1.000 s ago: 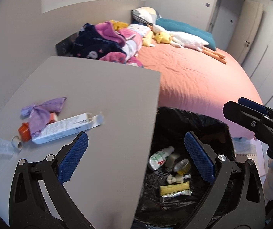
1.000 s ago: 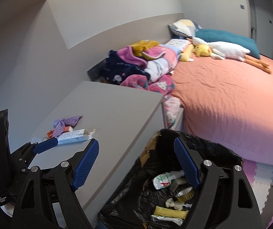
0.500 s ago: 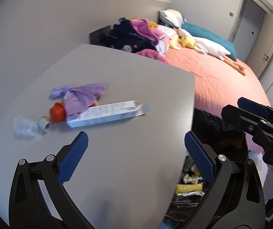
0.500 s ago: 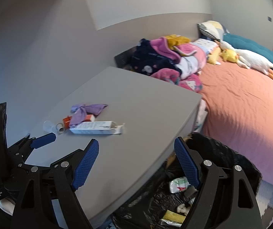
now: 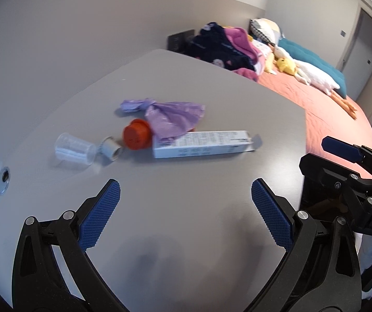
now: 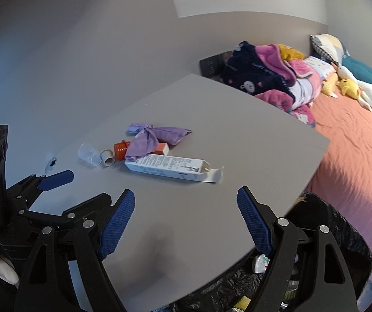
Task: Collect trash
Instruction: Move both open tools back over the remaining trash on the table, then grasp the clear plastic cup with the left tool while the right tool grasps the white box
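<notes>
On the grey table (image 5: pixel 212 93) (image 6: pixel 238 119) lies a cluster of trash: a long white carton (image 5: pixel 201 144) (image 6: pixel 170 167) with an open flap, a crumpled purple bag (image 5: pixel 170 115) (image 6: pixel 154 136), an orange-capped item (image 5: pixel 136 134) (image 6: pixel 120 149), a small tape roll (image 5: pixel 111 150) (image 6: pixel 107 157) and a clear plastic cup (image 5: pixel 75 150) (image 6: pixel 89 154). My left gripper (image 5: pixel 184 214) is open and empty, hovering nearer than the cluster. My right gripper (image 6: pixel 186 219) is open and empty too, over the table's near edge.
A bin lined with a black bag (image 6: pixel 342 236) holding trash stands below the table's right corner. Beyond it is a bed with an orange cover (image 6: pixel 355 150), piled blankets (image 6: pixel 271 78) and plush toys (image 5: pixel 305 72). A metal grommet (image 5: pixel 3 176) sits in the table at left.
Both grippers have swung left from above the bin to above the table. The trash cluster now lies ahead of them and looks closer. Both stayed open.
</notes>
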Demonstrator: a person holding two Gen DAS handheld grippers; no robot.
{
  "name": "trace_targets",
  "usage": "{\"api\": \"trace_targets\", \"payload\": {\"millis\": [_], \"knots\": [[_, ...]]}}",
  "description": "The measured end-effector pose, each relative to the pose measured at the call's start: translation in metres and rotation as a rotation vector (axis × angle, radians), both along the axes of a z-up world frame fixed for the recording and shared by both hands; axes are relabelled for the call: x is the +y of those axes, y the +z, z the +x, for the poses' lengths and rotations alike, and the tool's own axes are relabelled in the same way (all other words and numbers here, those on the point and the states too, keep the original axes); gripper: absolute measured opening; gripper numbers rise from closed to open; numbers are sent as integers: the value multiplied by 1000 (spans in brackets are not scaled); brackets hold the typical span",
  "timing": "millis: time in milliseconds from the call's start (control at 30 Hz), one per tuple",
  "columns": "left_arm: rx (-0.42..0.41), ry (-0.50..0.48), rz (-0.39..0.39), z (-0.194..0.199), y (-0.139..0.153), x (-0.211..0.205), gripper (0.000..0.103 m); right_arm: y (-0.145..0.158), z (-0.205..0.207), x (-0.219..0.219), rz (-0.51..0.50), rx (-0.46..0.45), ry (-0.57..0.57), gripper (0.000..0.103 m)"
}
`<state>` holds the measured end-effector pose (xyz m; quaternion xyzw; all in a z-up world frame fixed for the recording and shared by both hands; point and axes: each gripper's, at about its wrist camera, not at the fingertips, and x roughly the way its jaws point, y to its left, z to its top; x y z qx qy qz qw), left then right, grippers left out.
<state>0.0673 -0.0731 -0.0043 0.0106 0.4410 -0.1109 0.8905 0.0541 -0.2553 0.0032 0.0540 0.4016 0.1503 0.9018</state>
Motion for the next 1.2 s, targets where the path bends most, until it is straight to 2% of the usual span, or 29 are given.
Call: {"api": "trace_targets", "payload": {"millis": [533,1200], "knots": [[31,136,16,25,-26,61,97,-29,51,51,-107,43,138,81],[35,210,86,63,-45,116,97,-71,106,92,-303,107,275,81]]}}
